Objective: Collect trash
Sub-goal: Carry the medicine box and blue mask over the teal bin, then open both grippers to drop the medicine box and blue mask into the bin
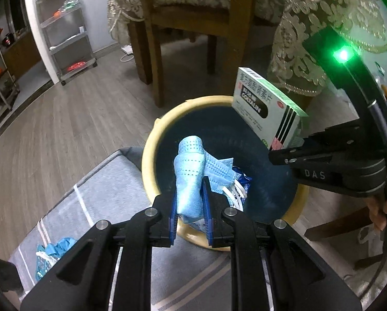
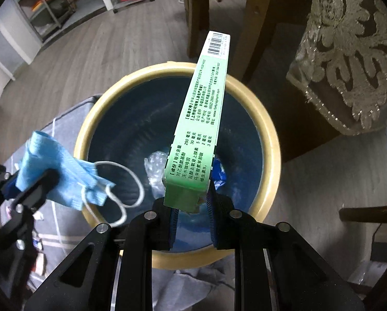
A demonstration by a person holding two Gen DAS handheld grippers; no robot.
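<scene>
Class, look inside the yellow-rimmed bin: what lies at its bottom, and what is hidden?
Inside the bin lie a clear crumpled wrapper and a blue packet. The green box held above covers the rest of the bottom between them.

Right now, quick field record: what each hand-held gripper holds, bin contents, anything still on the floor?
left hand-held gripper: shut on blue face mask, over the bin
right hand-held gripper: shut on green medicine box, over the bin
bin: yellow rim, dark inside
bin contents: clear plastic wrap, blue wrapper
left on mat: blue crumpled item
</scene>
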